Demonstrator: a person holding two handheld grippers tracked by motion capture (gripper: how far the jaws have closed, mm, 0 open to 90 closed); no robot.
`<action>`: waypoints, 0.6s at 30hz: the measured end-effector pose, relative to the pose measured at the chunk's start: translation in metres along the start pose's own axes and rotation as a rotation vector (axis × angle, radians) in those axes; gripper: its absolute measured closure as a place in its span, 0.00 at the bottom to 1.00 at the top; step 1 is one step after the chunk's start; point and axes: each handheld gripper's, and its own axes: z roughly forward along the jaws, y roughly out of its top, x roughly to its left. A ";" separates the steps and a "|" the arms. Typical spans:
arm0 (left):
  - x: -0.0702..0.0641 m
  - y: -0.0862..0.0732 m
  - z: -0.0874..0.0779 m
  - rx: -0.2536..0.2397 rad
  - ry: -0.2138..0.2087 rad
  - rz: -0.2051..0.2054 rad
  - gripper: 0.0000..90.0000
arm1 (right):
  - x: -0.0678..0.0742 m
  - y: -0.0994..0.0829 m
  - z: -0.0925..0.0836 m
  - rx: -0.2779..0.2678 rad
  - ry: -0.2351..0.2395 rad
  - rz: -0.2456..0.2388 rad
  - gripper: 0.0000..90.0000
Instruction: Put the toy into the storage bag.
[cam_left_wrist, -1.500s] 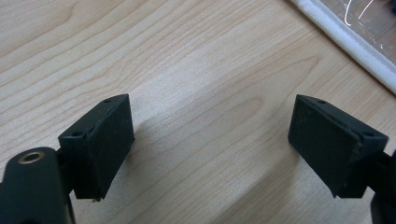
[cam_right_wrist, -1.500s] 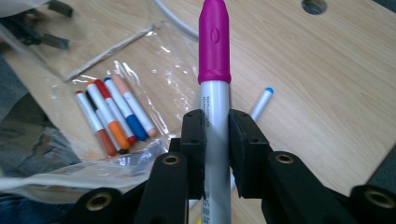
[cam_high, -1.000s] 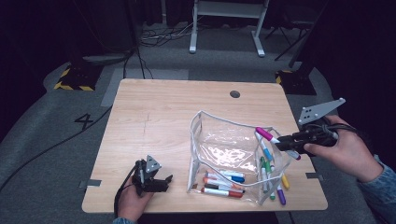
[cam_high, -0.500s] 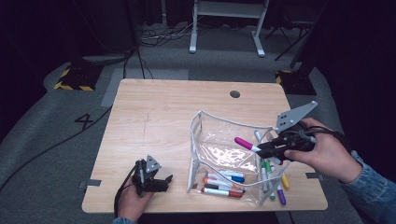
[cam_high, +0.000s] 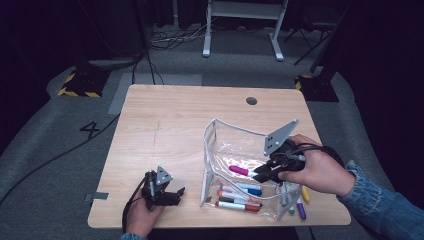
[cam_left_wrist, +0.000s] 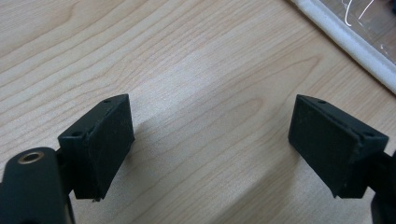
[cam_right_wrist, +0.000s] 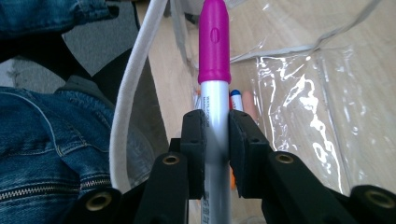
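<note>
Since a second ago our right claw (cam_high: 258, 175) has carried the magenta-capped marker (cam_high: 240, 170) from the right edge of the worktop (cam_high: 170, 125) inward, so that it now hangs over the open mouth of the clear pouch (cam_high: 235, 150), cap pointing left. That claw is clamped tight on the marker's white barrel, which the right gripper view (cam_right_wrist: 215, 140) shows squeezed between both pads. Our left claw (cam_high: 170, 192) has kept to the near left corner, jaws wide with nothing between them. We judge the packing well under way: several markers (cam_high: 235, 197) already lie inside the pouch near the front edge, this one has yet to be let go, and a few (cam_high: 300, 205) lie by the near right corner. Small print runs along the barrel, too blurred for us to read.
</note>
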 end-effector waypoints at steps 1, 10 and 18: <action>0.000 0.000 0.000 0.000 0.000 0.000 0.16 | 0.000 0.001 0.004 0.014 0.007 -0.005 0.85; 0.000 0.000 0.000 0.000 0.000 0.000 0.16 | 0.000 0.006 0.042 0.105 0.041 -0.026 0.85; 0.000 0.000 0.000 0.000 0.000 0.000 0.16 | -0.004 0.013 0.057 0.204 0.041 -0.022 0.85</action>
